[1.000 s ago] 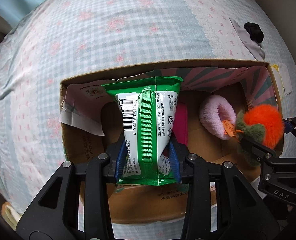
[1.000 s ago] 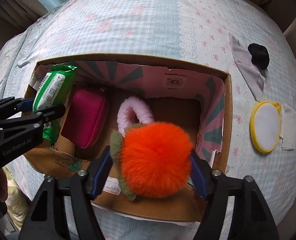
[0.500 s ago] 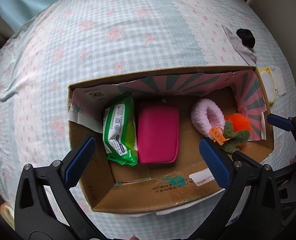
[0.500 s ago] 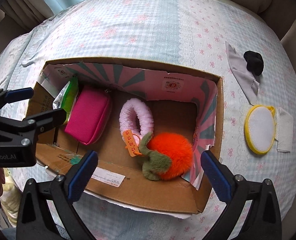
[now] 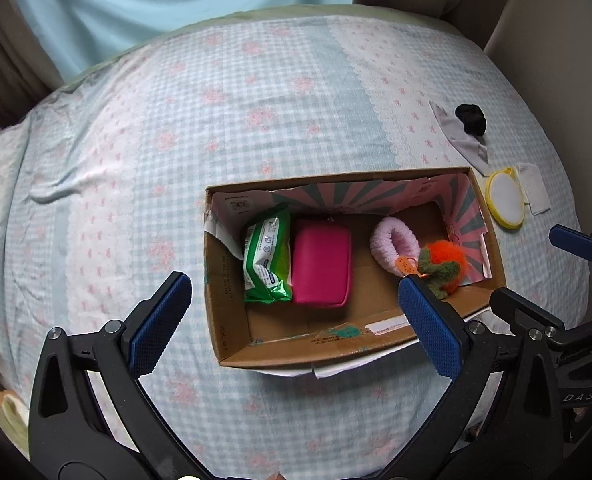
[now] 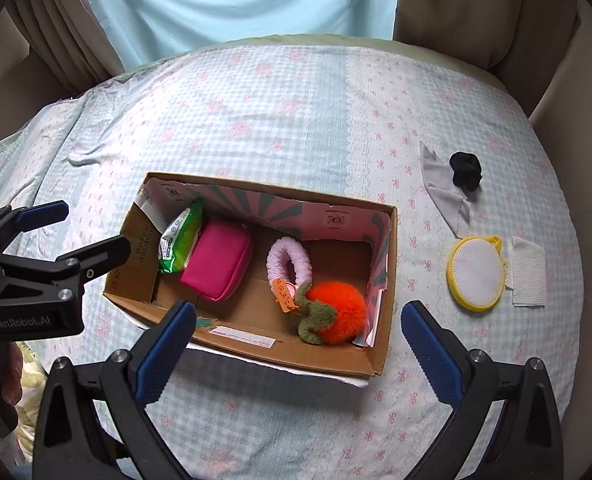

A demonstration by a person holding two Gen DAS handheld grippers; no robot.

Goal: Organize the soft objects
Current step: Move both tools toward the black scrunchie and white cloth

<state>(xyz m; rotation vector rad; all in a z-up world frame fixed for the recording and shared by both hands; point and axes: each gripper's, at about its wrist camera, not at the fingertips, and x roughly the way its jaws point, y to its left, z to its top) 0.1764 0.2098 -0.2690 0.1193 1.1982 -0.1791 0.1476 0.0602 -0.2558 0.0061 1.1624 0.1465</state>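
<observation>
An open cardboard box [image 5: 231,320] [image 6: 135,256] lies on the bed. It holds a green wipes pack [image 5: 267,255] [image 6: 179,242], a magenta pouch [image 5: 322,268] [image 6: 217,264], a pink fluffy hair tie [image 5: 394,242] [image 6: 289,262] and an orange plush pom-pom with a green stalk [image 5: 444,266] [image 6: 334,312]. My left gripper [image 5: 293,324] is open and empty, above the box's near wall. My right gripper [image 6: 298,344] is open and empty, above the box's near right side.
To the right of the box lie a grey cloth [image 6: 436,184], a black scrunchie [image 6: 466,170], a yellow-rimmed round pad [image 6: 476,274] and a white cloth square [image 6: 530,276]. The checked bedspread [image 6: 255,120] spreads all round; curtains hang behind.
Both grippers opened, dropping the wipes pack and the orange pom-pom into the box, then pulled back and up away from it.
</observation>
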